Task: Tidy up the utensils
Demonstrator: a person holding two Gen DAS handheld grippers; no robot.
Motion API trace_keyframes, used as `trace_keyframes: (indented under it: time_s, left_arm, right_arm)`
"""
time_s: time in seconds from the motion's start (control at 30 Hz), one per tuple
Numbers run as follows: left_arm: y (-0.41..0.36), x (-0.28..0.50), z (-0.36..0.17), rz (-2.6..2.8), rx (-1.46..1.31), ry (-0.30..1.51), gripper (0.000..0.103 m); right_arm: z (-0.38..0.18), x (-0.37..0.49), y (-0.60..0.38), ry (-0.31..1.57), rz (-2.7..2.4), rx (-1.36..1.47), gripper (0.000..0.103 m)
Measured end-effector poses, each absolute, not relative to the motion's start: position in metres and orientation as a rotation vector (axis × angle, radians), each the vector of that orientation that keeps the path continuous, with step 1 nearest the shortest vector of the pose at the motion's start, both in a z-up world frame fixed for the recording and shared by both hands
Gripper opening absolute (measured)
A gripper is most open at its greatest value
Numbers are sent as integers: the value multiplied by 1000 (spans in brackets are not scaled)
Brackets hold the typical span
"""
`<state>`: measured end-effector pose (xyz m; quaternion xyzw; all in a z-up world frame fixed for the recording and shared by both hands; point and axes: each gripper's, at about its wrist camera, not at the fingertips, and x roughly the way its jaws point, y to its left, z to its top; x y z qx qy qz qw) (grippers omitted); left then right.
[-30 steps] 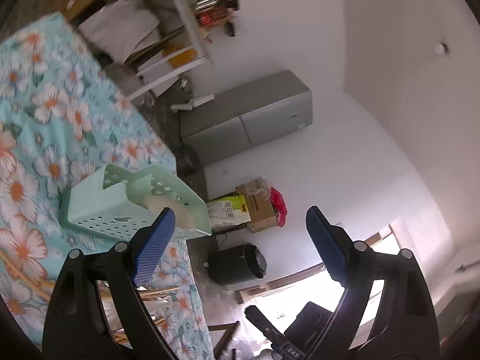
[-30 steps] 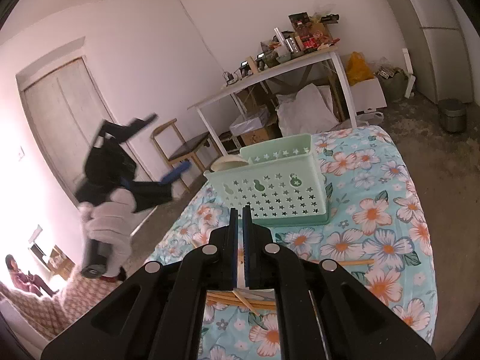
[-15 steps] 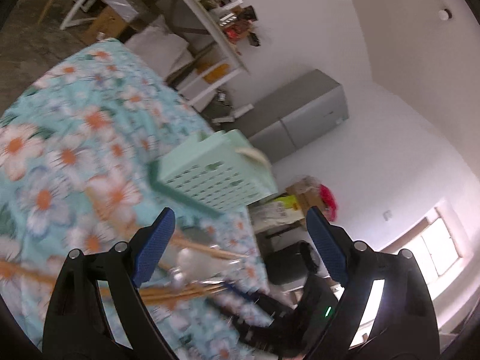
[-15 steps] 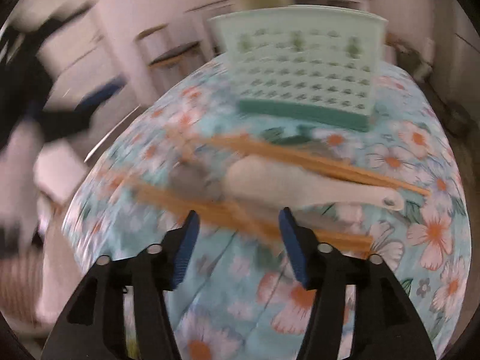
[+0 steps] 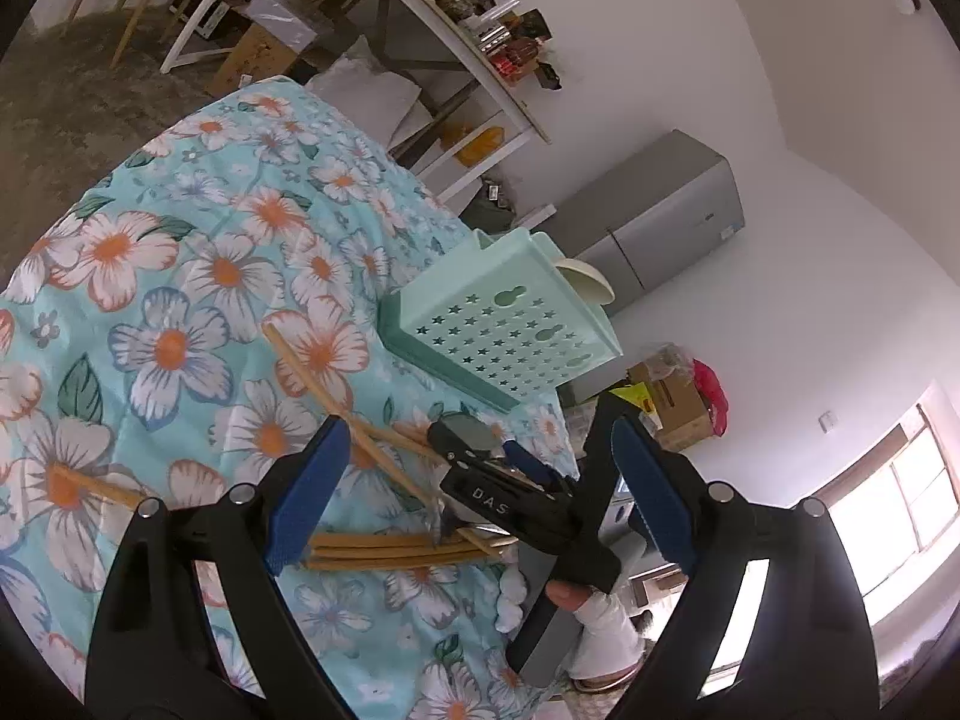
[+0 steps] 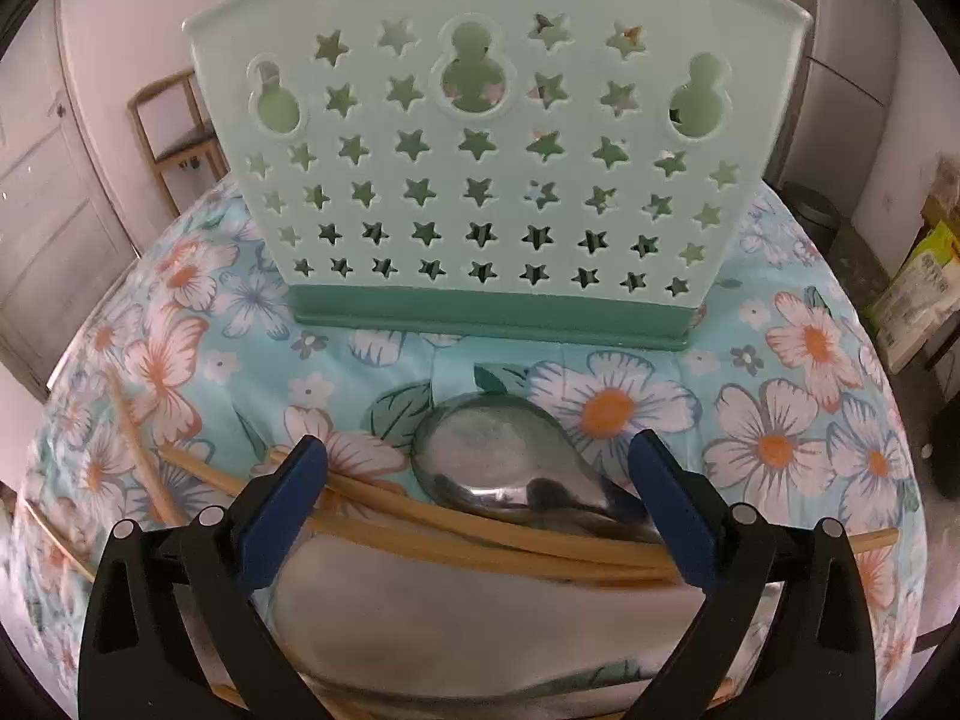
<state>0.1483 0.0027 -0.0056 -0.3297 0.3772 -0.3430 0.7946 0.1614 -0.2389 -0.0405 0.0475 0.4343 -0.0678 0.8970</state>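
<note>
A mint-green utensil holder (image 6: pixel 492 180) with star holes stands upright on the floral tablecloth (image 6: pixel 798 444). In front of it lie a metal spoon (image 6: pixel 504 456), several wooden chopsticks (image 6: pixel 456 540) and a pale spoon (image 6: pixel 480 624), blurred and close to the lens. My right gripper (image 6: pixel 477 462) hangs low over them. Its jaws are opening wide, the metal spoon's bowl lies between them, and the pads do not touch it. My left gripper (image 5: pixel 474 438) is open and holds nothing, a little off from the chopsticks (image 5: pixel 390 552) and the holder (image 5: pixel 504 324). A pale utensil (image 5: pixel 585 285) sticks out of the holder.
The right tool's black frame (image 5: pixel 510 498) and a white-gloved hand (image 5: pixel 600 618) cross the left wrist view. The table's edge drops off just past the holder. Beyond it stand a cluttered white shelf table (image 5: pixel 456 42), a grey cabinet (image 5: pixel 660 222), cardboard boxes (image 5: pixel 678 408) and a wooden chair (image 6: pixel 174 120).
My right gripper went from shut to wide open and came down close over the spoons and chopsticks. My left gripper tipped down toward the table and stayed open.
</note>
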Motion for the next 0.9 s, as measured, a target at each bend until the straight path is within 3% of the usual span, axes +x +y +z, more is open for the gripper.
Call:
trace_keyframes:
  time_s: [0.9]
  left_arm:
    - [-23,156,-8,-829,-706,846,85]
  right_arm:
    - [-42,160,-241,898,-133,111,97]
